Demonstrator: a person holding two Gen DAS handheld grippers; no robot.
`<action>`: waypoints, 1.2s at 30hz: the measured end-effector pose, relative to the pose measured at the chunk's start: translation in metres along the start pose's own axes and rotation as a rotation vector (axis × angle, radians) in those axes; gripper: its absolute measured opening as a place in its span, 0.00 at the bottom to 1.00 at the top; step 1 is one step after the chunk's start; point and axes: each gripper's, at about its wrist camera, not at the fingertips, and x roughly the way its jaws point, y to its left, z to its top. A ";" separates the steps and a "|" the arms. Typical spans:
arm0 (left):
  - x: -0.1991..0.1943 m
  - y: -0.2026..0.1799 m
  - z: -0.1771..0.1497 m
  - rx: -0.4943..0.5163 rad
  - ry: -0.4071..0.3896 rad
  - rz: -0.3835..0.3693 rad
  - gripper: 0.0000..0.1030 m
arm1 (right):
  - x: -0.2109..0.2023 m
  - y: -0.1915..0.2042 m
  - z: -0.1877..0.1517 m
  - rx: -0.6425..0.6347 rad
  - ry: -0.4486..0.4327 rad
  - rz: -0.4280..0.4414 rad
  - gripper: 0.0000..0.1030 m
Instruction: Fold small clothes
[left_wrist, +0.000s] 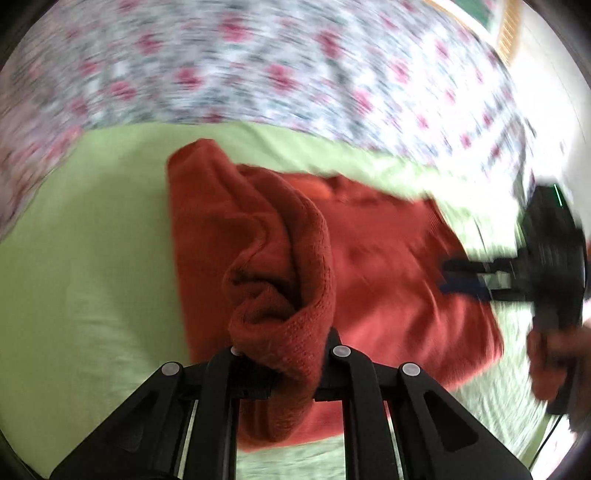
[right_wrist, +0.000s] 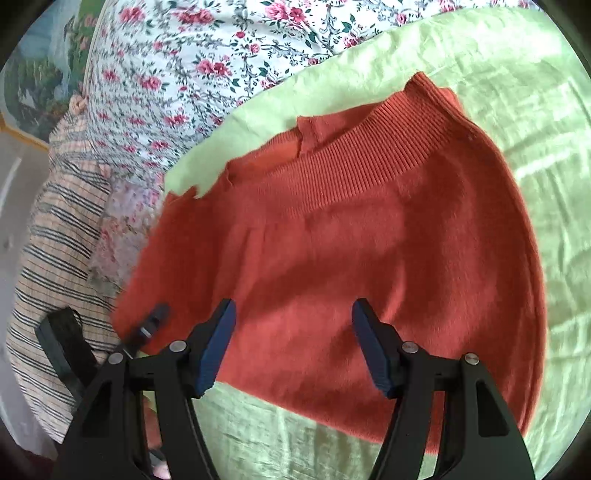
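A rust-orange knitted sweater (right_wrist: 351, 236) lies spread on a pale green sheet (right_wrist: 517, 122), which in turn covers part of a white bedcover printed with red roses (right_wrist: 177, 74). In the right wrist view the ribbed hem band (right_wrist: 369, 147) of the sweater runs across the far side of the garment, and the body of the knit lies fairly flat toward the camera. The right gripper (right_wrist: 293, 343) hovers just over the near edge of the sweater with its jaws standing moderately wide; the blue pads (right_wrist: 218, 347) are apart from each other and nothing is between them. At the left edge of that view a checked and striped cloth (right_wrist: 55, 229) hangs beside the bedcover; whether it is a person's clothing cannot be told. The left gripper (left_wrist: 280, 373) is drawn narrow and clamped on a bunched fold of the sweater (left_wrist: 280, 295), which rises from the sheet as a thick roll toward the camera, while the rest of the garment lies flat behind and to the right. The left wrist view is blurred, most strongly across the flowered bedcover. In it the other gripper appears at the right edge of the sweater, held by a hand (left_wrist: 554, 354).
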 end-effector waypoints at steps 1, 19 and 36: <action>0.007 -0.015 -0.003 0.050 0.017 -0.006 0.11 | 0.003 -0.002 0.005 0.006 0.011 0.014 0.64; 0.014 -0.073 -0.020 0.335 0.033 0.057 0.11 | 0.107 0.052 0.048 -0.110 0.186 0.120 0.15; 0.065 -0.188 -0.024 0.419 0.124 -0.242 0.11 | -0.020 -0.073 0.058 -0.095 -0.043 -0.049 0.14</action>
